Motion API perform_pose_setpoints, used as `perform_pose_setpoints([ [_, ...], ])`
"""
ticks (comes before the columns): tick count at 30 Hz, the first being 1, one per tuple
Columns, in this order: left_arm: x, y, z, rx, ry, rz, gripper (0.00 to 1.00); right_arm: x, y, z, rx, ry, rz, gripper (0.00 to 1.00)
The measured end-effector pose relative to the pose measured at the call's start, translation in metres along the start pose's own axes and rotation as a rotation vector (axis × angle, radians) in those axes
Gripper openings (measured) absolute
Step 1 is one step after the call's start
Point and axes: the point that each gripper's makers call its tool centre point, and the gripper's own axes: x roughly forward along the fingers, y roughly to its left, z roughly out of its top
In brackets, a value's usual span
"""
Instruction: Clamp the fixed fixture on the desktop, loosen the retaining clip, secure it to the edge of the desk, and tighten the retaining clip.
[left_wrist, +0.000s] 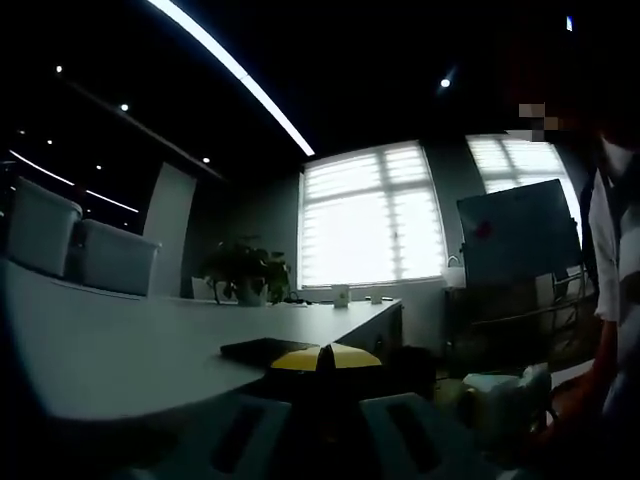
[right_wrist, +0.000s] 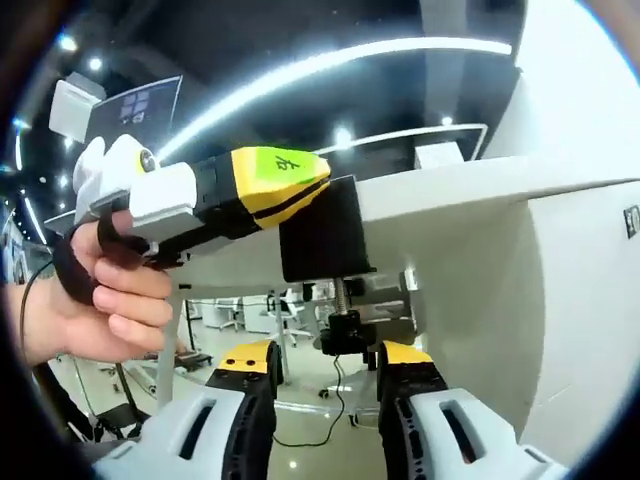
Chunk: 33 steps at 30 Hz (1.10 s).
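Looking up from below the table (right_wrist: 470, 190) edge, the right gripper view takes in, at far left, a person's hand (right_wrist: 100, 300) wrapped around the handle of the left hand-held gripper (right_wrist: 300, 190). Its white body and yellow-and-black jaws reach rightward to the black fixture (right_wrist: 325, 240), which sits clamped over the white table edge. Those jaws close on the fixture's upper part at the table edge. Below the black block a threaded screw (right_wrist: 343, 298) hangs down and ends in a dark knob, the retaining clip (right_wrist: 348, 332). At the bottom of this view the right hand-held gripper (right_wrist: 325, 365) rises with its yellow-tipped jaws spread apart, one on each side of the knob; whether they touch it I cannot tell. A thin cable (right_wrist: 335, 400) trails down between them toward the glossy floor (right_wrist: 320, 455).

In the dim left gripper view, two white chairs (left_wrist: 75, 245) stand at far left behind the long pale table (left_wrist: 130, 340). A potted plant (left_wrist: 245, 270) sits farther along near bright blinded windows (left_wrist: 370, 215). The yellow jaw tips of the left hand-held gripper (left_wrist: 325, 358) meet at the near table edge over something dark. A whiteboard (left_wrist: 515, 235) leans at right, and a person's white sleeve (left_wrist: 610, 260) shows at the far right edge.
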Motion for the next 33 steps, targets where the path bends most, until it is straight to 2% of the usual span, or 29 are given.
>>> perform_pose_setpoints([
  [1,0.000,0.000,0.000,-0.002,-0.001,0.001,0.01,0.002,-0.001,0.000,-0.022,-0.002,-0.017,0.41],
  [4,0.000,0.000,0.000,0.004,0.005,0.001,0.01,0.006,-0.013,0.000,-0.001,-0.005,-0.100,0.47],
  [7,0.001,-0.001,-0.001,0.026,0.019,0.002,0.01,0.016,-0.013,-0.001,0.017,-0.003,-0.097,0.45],
  [9,0.001,-0.001,-0.001,0.033,0.022,0.003,0.01,0.020,-0.011,-0.002,0.010,0.002,-0.090,0.41],
  [10,0.000,-0.001,-0.001,0.032,0.022,0.003,0.01,0.020,-0.011,-0.001,0.004,0.000,-0.089,0.38],
  [12,0.000,-0.001,-0.001,0.024,0.018,0.001,0.01,0.020,-0.011,0.000,-0.016,-0.002,-0.085,0.25],
  [18,0.001,-0.001,-0.002,0.036,0.021,0.005,0.01,0.012,-0.014,0.002,-0.013,-0.014,-0.044,0.23],
  [23,0.001,-0.001,-0.002,0.036,0.030,-0.001,0.01,0.017,-0.014,0.002,-0.014,-0.011,0.058,0.23],
  [25,0.000,-0.002,-0.002,0.036,0.030,-0.004,0.01,0.018,-0.011,0.002,-0.016,-0.015,0.141,0.23],
  [26,0.000,-0.002,-0.001,0.036,0.028,-0.004,0.01,0.018,-0.009,0.001,-0.027,-0.002,0.213,0.23],
  [29,0.001,-0.002,-0.003,0.041,0.039,-0.009,0.01,0.019,-0.011,0.001,-0.064,0.019,0.301,0.23],
  [33,0.002,-0.003,-0.002,0.032,0.029,-0.011,0.01,0.020,-0.008,0.000,-0.007,0.035,0.411,0.23],
])
